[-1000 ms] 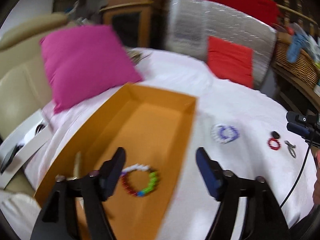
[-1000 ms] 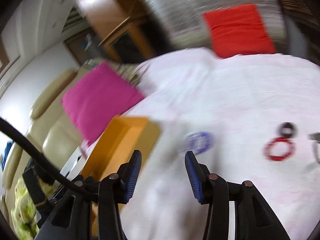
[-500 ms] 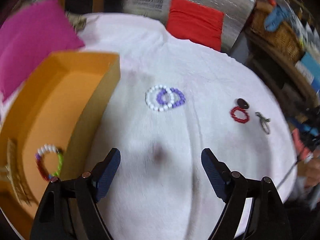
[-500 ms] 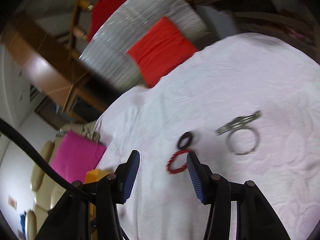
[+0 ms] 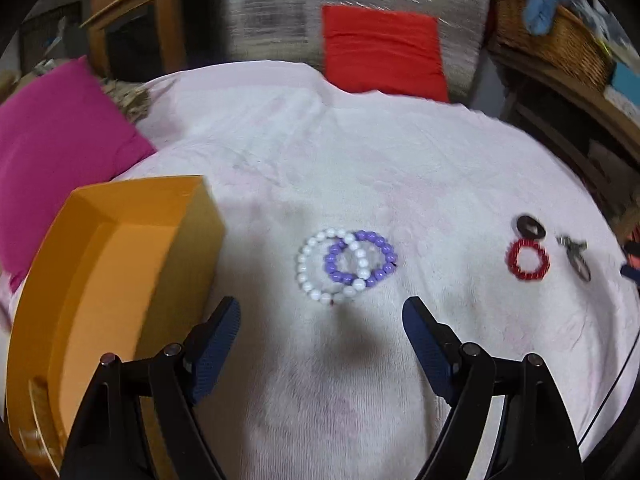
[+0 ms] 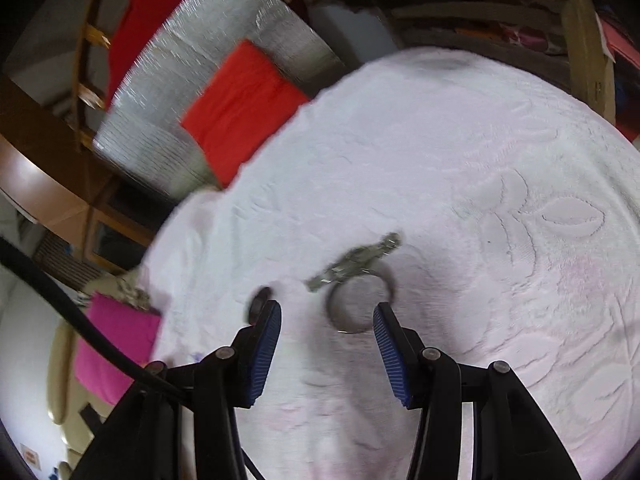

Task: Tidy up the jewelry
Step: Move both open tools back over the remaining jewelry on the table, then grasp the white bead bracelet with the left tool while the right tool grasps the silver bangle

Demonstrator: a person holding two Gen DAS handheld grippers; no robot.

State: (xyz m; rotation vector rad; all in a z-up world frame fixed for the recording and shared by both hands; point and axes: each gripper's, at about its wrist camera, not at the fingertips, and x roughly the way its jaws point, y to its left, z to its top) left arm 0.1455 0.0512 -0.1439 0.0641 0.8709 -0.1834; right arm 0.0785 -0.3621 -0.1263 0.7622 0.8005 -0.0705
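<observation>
Jewelry, five loose pieces on a white quilted bedspread (image 5: 360, 152) stitched with raised leaf patterns. One white bead bracelet (image 5: 316, 276), round glossy beads, overlapped by one purple bead bracelet (image 5: 378, 258) of like beads; the two lie interlinked just right of the box, directly ahead of the left gripper (image 5: 322, 318). One red bracelet (image 5: 527, 261) of small, close-set beads lies well to their right, touching or nearly touching one small dark ring (image 5: 530, 226) above it. One silver metal ring (image 6: 360, 300), thin hoop with an elongated ornate bar across its top, lies farthest right, partly between the tips of the right gripper (image 6: 327, 316). Container: one orange cardboard box (image 5: 120, 264), rectangular, open-topped, smooth matte walls, at the left edge of the bedspread; its floor is mostly out of sight and its contents cannot be made out. Left gripper: jaws spread wide, having just widened a little, nothing between them, ribbed dark-blue pads clear of the beads. Right gripper: jaws part-open, pads flanking the hoop without pressing it. Surroundings: one magenta pillow (image 5: 56, 140), soft fabric, behind the box; one red cushion (image 5: 384, 56) against a silver quilted panel (image 5: 276, 12); one woven basket (image 5: 560, 44) upper right.
</observation>
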